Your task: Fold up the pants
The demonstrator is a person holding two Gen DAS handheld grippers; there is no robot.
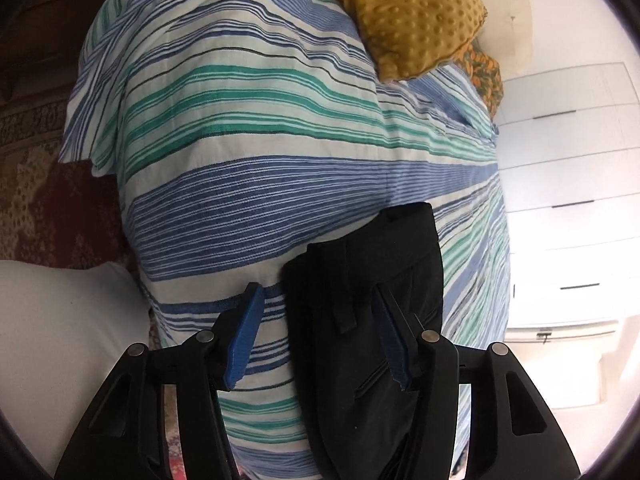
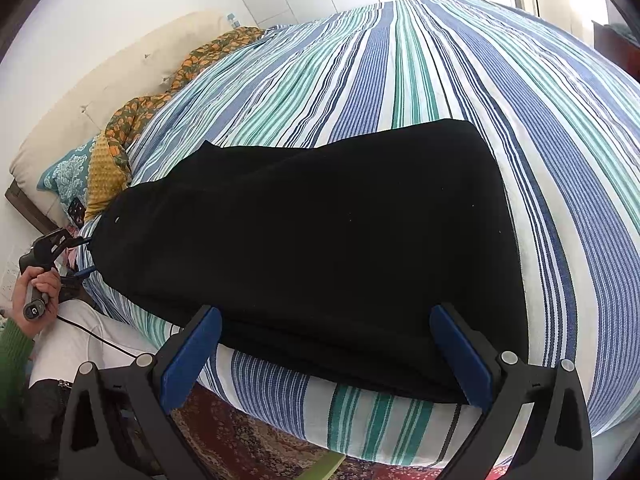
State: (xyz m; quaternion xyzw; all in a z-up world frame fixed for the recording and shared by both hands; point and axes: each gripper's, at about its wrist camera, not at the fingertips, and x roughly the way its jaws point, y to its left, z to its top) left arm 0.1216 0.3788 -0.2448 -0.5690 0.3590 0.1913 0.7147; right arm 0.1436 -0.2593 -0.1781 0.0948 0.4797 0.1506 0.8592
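Observation:
The black pants lie folded along the near edge of a bed with a blue, green and white striped cover. My right gripper is open, its blue fingers straddling the pants' near end at the bed edge. My left gripper is open at the other end; the waistband end of the pants with a belt loop lies between its fingers, the right pad against the cloth. The left gripper also shows in the right wrist view, held in a hand at the pants' far left end.
A mustard dotted pillow and an orange floral cloth lie near the beige headboard. A patterned red rug covers the floor beside the bed. White drawers stand past the bed. The person's white-clad leg is by the bed edge.

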